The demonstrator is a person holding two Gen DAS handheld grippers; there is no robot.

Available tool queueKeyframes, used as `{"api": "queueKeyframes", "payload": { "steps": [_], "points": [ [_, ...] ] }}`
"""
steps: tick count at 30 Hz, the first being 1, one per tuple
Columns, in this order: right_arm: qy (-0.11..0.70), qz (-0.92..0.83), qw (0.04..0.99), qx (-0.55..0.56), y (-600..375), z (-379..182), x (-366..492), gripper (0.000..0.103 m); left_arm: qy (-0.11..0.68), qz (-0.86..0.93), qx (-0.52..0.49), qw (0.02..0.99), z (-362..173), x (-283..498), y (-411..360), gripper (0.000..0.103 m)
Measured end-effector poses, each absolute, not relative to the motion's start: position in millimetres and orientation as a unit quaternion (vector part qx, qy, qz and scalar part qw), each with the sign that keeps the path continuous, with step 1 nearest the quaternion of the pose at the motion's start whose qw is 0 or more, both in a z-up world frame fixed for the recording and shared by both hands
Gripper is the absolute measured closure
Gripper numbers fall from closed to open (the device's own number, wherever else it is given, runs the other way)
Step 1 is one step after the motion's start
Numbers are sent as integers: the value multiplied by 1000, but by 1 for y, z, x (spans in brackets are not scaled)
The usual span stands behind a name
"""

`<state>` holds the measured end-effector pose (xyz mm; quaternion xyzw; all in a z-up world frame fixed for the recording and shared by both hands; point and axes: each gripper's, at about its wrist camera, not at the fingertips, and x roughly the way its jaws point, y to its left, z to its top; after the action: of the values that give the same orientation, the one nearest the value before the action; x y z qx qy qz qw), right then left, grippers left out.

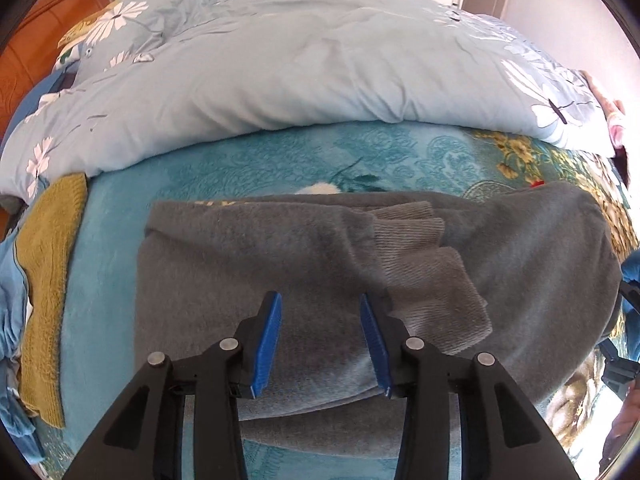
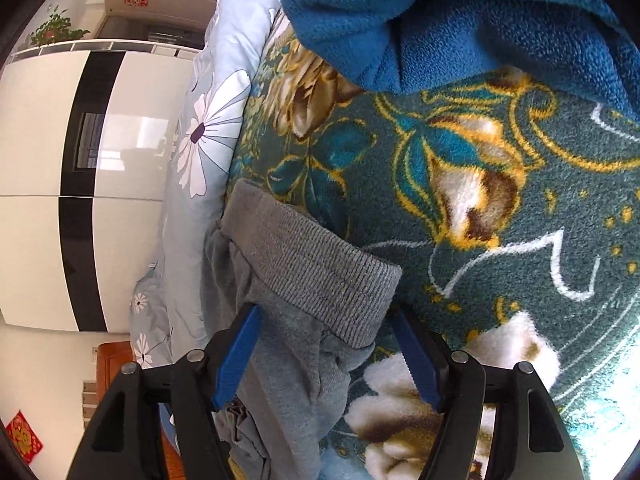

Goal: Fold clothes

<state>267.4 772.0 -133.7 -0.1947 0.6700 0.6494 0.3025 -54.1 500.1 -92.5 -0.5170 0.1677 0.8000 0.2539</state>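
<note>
A grey fleece garment (image 1: pixel 280 272) lies partly folded on the teal floral blanket (image 1: pixel 120 240), its ribbed cuffs (image 1: pixel 416 248) laid across the middle. My left gripper (image 1: pixel 320 344) is open just above its near edge, blue pads apart, holding nothing. In the right wrist view my right gripper (image 2: pixel 326 354) is open around the garment's ribbed hem (image 2: pixel 316 276) at its end, with grey cloth between the pads (image 2: pixel 236 356) but not pinched.
A light blue flowered duvet (image 1: pixel 300 68) is bunched behind the garment. A mustard knit garment (image 1: pixel 48 280) lies at the left. A blue fleece garment (image 2: pixel 460 20) lies beyond the right gripper. A white wardrobe (image 2: pixel 48 160) stands beside the bed.
</note>
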Motion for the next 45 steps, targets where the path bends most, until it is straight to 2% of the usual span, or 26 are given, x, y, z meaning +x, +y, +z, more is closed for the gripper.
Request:
{"api": "queueKeyframes", "payload": {
  "steps": [6, 8, 12, 15, 21, 24, 27, 36, 45],
  "points": [
    [649, 662, 313, -206, 773, -129, 253, 27, 176, 787, -535, 252, -109, -53, 509, 60],
    [641, 663, 323, -213, 772, -127, 248, 31, 193, 784, -533, 252, -112, -50, 516, 60],
    [630, 658, 344, -226, 772, -125, 243, 57, 208, 783, -530, 252, -115, -48, 522, 60],
    [617, 660, 357, -238, 771, -120, 241, 68, 205, 785, -526, 256, -112, -49, 524, 61],
    [564, 694, 366, -256, 762, -89, 230, 71, 199, 786, -522, 262, -110, -47, 529, 61],
    [531, 717, 366, -262, 756, -67, 220, 72, 239, 775, -523, 263, -122, -45, 538, 60],
    [491, 745, 362, -270, 747, -43, 206, 74, 229, 776, -518, 277, -111, -48, 531, 60],
    [323, 829, 335, -311, 702, 29, 141, 76, 139, 804, -527, 237, -63, -73, 427, 60],
    [175, 889, 255, -338, 617, 77, 49, 76, 61, 797, -575, 173, -67, -103, 329, 60]
  ]
}}
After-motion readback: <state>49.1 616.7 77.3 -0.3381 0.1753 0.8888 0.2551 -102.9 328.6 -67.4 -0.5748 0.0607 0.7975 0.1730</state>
